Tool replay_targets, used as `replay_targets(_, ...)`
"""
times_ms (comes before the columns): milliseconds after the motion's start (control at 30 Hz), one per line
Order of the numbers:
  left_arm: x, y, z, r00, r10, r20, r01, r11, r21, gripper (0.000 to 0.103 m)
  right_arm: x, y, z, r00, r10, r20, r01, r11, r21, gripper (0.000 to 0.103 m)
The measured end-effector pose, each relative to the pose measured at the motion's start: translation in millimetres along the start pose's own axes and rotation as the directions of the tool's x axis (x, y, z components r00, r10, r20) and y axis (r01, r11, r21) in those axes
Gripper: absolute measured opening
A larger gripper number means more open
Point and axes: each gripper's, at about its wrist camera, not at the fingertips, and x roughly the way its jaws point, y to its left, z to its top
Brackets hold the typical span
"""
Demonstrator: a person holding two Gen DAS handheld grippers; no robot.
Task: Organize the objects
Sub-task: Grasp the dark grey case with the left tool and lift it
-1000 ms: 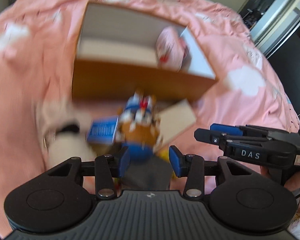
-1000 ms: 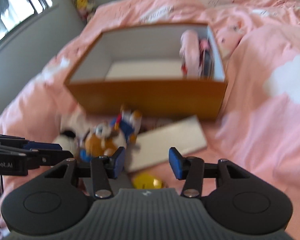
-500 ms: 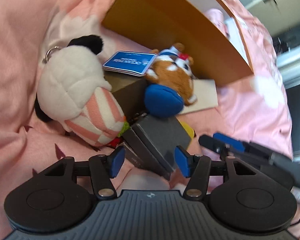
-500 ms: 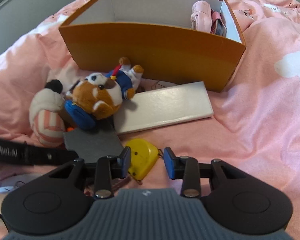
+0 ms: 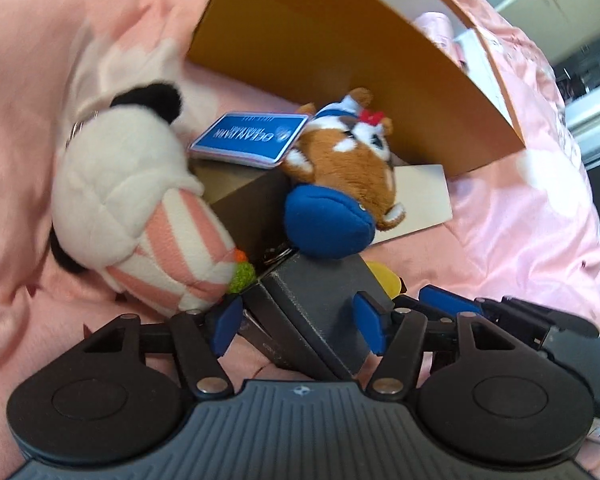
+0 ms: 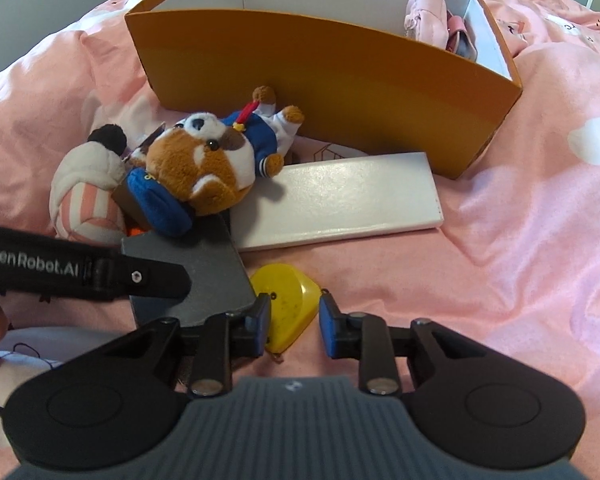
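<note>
While angled steeply down over the heap on the pink bedspread [image 6: 520, 240], entered as follows:

Left gripper [image 5: 298, 322]: jaws wide, just been opening; set astride the near end of the dark grey box [image 5: 320, 292], pads [image 5: 226, 320] on either side with no visible squeeze. Opened that wide, by judgement, to clear the box's full breadth before a pinch.

Right gripper [image 6: 294, 320]: jaws partly drawn in, just been closing; yellow tape measure [image 6: 288, 300] between them, inner pad at its edge, outer pad a sliver clear. Nothing yet held. Narrowed, most likely, to suit the small casing.

Dark grey box: flat, matte, rectangular, sharp-cornered; far end buried under a plush's blue cap, so likely to drag that toy when lifted.

Yellow tape measure: smooth, rounded plastic shell, lying flat just beside the grey box, directly under the right fingertips.

Ahead of both grippers: brown-and-white plush in a blue sailor outfit [image 6: 208, 168] with a blue paper tag [image 5: 248, 140]; left of it, white plush with pink stripes [image 5: 140, 208]; right of it, long white flat box [image 6: 340, 196].

Furthest ahead: orange storage box [image 6: 340, 80], white inside, pink items [image 6: 424, 18] already at its right end; presumed destination, mostly unfilled
</note>
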Motion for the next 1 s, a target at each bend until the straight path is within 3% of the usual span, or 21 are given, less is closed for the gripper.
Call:
replay_targets(267, -14, -15, -3, 0.997, -0.033, 0.070, 0.026, 0.995, 0.097, 0.051, -4, 1, 1, 0.999, -0.019, 0.029, 0.019, 1.000, -0.008, 0.029)
replay_targets(467, -16, -15, -5, 0.983, -0.171, 0.064, 0.165, 0.982, 0.090, 0.040, -11, -1, 2, 0.998, -0.041, 0.051, 0.041, 0.999, 0.000, 0.029)
replay_targets(667, -12, -21, -5, 0.983, -0.180, 0.040, 0.175, 0.979, 0.107, 0.040, -24, 0, 1, 0.994, -0.054, 0.095, 0.058, 0.998, -0.036, 0.029)
replay_targets(833, -4, -19, -5, 0.987, -0.162, -0.004, 0.162, 0.983, 0.089, 0.043, -14, -5, -1, 0.998, -0.040, 0.045, 0.040, 0.999, -0.007, 0.029)
replay_targets(1000, 11, -18, -13, 0.981, -0.162, -0.109, 0.171, 0.982, 0.079, 0.048, -6, -14, -7, 0.998, -0.055, -0.007, 0.055, 0.998, 0.024, 0.029)
